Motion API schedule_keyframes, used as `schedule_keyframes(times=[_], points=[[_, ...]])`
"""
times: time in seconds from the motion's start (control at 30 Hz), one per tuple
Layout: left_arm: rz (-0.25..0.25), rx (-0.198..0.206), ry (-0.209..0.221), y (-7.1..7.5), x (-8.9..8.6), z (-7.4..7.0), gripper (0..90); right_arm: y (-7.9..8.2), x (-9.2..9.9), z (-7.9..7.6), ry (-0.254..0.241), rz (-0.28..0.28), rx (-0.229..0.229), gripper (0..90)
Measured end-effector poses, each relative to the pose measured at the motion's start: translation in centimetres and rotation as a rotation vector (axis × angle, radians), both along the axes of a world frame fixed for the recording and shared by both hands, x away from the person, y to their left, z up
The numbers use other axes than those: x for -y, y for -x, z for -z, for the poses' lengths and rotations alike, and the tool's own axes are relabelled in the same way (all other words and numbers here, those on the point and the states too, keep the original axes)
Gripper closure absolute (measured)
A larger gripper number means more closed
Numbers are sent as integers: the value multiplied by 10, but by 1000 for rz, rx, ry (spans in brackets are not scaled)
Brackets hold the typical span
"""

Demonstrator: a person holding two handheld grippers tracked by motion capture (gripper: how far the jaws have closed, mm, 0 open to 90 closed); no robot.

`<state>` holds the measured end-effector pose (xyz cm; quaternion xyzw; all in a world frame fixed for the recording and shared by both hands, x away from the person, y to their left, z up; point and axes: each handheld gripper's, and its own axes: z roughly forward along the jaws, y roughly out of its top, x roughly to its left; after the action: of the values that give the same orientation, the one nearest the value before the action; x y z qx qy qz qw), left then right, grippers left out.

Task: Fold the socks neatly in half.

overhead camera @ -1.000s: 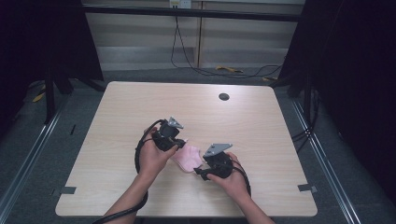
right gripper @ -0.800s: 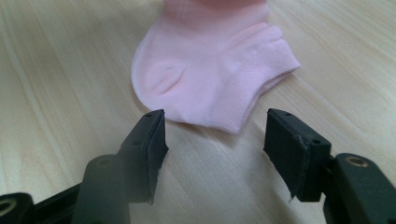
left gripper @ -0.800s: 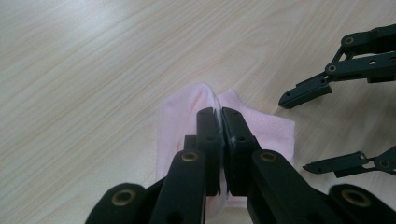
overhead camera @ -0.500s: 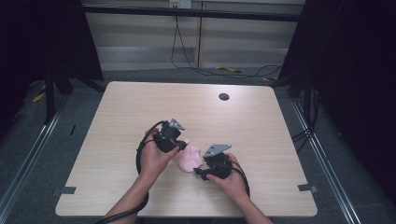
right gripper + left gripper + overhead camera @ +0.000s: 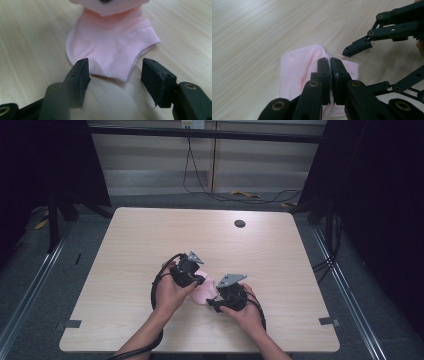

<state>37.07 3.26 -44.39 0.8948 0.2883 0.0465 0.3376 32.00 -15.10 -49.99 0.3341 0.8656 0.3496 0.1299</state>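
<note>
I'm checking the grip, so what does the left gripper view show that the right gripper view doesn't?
Left gripper view: the left gripper with its fingers shut on a fold of the pink sock, and the right gripper farther off, open.

Right gripper view: the right gripper's fingers apart, just short of the sock's near edge, which lies flat on the table.

Both: the pink sock and the light wooden table.

No visible change since earlier.
</note>
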Motion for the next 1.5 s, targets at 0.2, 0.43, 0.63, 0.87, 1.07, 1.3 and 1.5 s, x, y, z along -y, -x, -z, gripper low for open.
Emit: schedule_keyframes(times=[0.2,0.43,0.63,0.87,1.07,1.3,1.5], points=[[16,-5,-9,1,7,4,868,0,0,0,-1,0,0,394],[24,-9,-11,4,13,6,868,0,0,1,-5,3,3,397],[27,-18,-14,4,15,12,866,0,0,1,-8,3,7,400],[37,-17,-18,4,17,14,863,1,1,2,-11,3,14,402],[38,-20,-16,5,18,14,857,1,1,2,-12,3,14,402],[38,-33,-9,6,19,15,839,2,1,2,-18,8,17,398],[43,-35,-12,6,19,16,832,2,2,4,-31,7,24,396]])
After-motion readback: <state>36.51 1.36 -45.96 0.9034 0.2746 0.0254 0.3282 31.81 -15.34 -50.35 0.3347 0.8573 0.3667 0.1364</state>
